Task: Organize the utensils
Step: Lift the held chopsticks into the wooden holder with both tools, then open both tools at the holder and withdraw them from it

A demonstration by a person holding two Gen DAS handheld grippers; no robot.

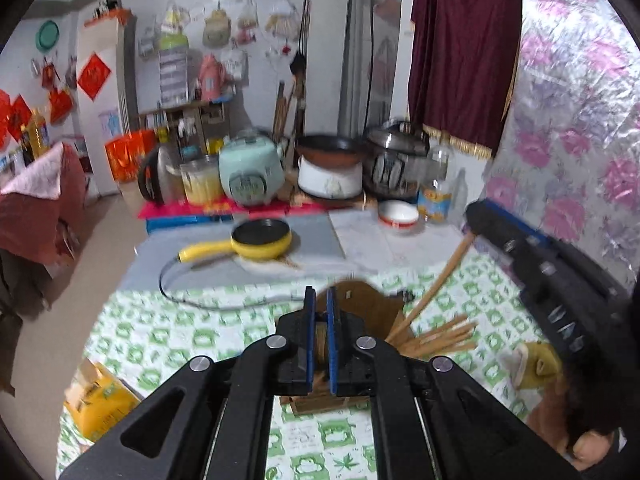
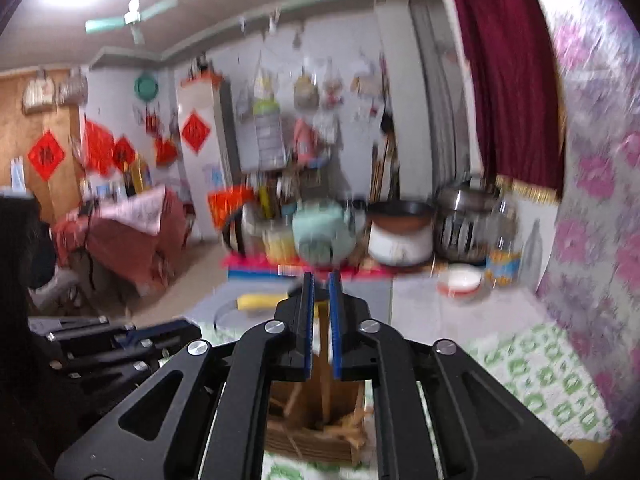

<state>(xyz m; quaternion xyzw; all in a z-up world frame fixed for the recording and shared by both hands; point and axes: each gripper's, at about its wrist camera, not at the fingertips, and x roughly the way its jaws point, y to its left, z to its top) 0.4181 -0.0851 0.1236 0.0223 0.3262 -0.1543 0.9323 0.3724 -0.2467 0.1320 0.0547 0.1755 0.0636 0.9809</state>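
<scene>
A brown cardboard box (image 1: 368, 304) stands on the green-and-white tablecloth (image 1: 168, 336). Loose wooden chopsticks (image 1: 440, 338) stick out of its right side. A longer wooden stick (image 1: 440, 280) leans up out of the box to the right. My left gripper (image 1: 320, 292) hovers over the box with a narrow gap between its blue pads and nothing in it. My right gripper (image 1: 480, 214) reaches in from the right, its tip near the stick's top end; contact is unclear. In the right wrist view it (image 2: 321, 278) is also narrowly open above the box (image 2: 312, 440).
A yellow pan (image 1: 262, 240) with a cord lies on a grey mat beyond the box. A white bowl (image 1: 398, 214), a bottle (image 1: 436, 196) and cookers stand at the back. The foil wall (image 1: 580, 140) closes the right side. A yellow bag (image 1: 100, 400) sits at the table's left edge.
</scene>
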